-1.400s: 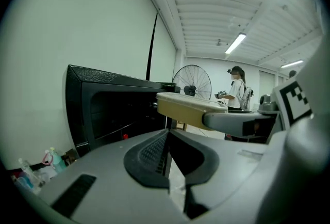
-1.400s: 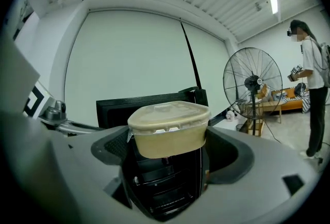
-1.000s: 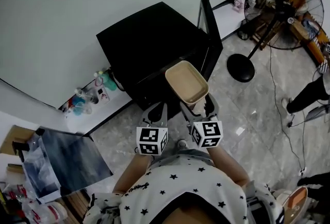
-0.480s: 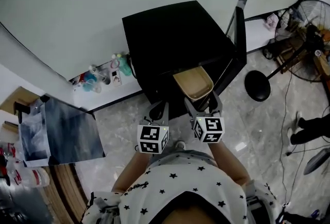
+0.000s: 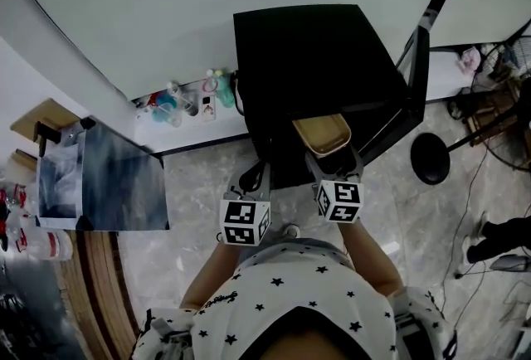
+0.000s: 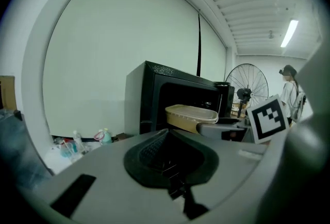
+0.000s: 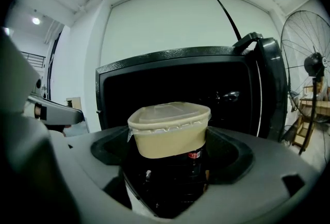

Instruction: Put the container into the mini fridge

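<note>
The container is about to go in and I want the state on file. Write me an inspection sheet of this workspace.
Surface: grey marbled floor; the mini fridge stands on it against a white wall.
Job's things: the fridge door is open at the right; the tan lidded container is held at the opening.
Clutter: small bottles at the wall's foot, left of the fridge.
Grippers: right gripper is shut on the container; left gripper has its jaws together, with nothing between them.
Cables: a thin cable trails across the floor at the right.
Surroundings: a standing fan's round base beside the door; a bystander's legs at the far right.
</note>
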Available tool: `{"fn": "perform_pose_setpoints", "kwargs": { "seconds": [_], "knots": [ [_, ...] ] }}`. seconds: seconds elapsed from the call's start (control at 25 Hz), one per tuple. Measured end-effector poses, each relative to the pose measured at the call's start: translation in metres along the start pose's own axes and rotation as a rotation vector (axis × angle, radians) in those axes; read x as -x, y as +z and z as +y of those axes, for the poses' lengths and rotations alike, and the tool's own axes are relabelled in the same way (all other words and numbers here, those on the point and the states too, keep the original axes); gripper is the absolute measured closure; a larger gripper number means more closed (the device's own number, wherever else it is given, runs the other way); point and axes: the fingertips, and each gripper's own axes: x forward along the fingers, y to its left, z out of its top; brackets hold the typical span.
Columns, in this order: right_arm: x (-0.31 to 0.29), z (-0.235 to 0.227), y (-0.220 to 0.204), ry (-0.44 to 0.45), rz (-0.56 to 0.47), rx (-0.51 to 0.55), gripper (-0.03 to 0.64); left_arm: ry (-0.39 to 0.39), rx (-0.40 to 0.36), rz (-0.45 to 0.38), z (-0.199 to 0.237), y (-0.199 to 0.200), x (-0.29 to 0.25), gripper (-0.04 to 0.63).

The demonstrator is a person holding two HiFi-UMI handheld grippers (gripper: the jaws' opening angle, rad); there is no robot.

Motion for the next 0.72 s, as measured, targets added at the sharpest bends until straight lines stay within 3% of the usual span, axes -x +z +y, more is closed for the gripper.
{"fn": "perform_pose_setpoints", "kwargs": {
  "seconds": [0.36, 0.72],
  "knots": [
    [-0.02, 0.005, -0.01, 0.03, 0.031, 0.0, 0.167, 0.082, 0.04, -0.002, 0.019, -0.005, 0.013, 0.583],
    [-0.037, 0.004, -0.011, 0.041, 0.04, -0.013, 0.166, 0.096, 0.049, 0.009, 0.02, -0.009, 0.016, 0.583]
  ]
}}
